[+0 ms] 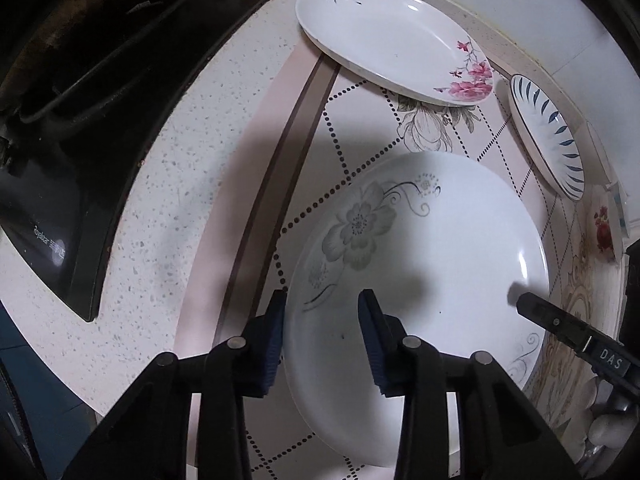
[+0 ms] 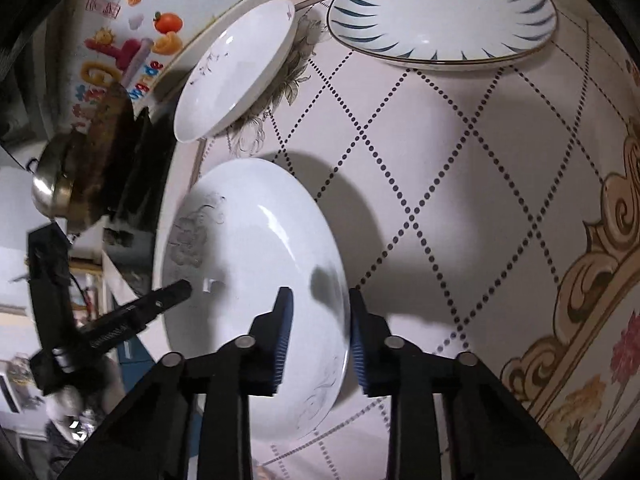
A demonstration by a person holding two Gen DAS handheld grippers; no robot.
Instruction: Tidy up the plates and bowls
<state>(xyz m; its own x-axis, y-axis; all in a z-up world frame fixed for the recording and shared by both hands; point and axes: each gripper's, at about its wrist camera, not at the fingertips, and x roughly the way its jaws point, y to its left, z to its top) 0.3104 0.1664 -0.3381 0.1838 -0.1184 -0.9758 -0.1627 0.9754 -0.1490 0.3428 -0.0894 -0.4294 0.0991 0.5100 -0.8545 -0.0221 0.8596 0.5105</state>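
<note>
A large white plate with a grey flower print [image 1: 420, 240] [image 2: 248, 240] lies on the patterned mat. My left gripper [image 1: 323, 294] points down over its left rim, one pad outside the edge and one over the inside, with a clear gap between the pads. My right gripper [image 2: 319, 291] straddles the opposite rim the same way, its outer pad close to the edge. Each gripper's finger shows at the far side of the other view, the right finger [image 1: 532, 304] and the left finger [image 2: 176, 292]. Neither grip looks closed on the rim.
A white plate with pink flowers [image 1: 384, 36] [image 2: 240, 68] and a plate with blue strokes [image 1: 548, 132] [image 2: 444, 12] lie further back on the mat [image 1: 360, 128] near the wall. A black stove [image 1: 80, 120] sits to the left on the speckled counter [image 1: 160, 220].
</note>
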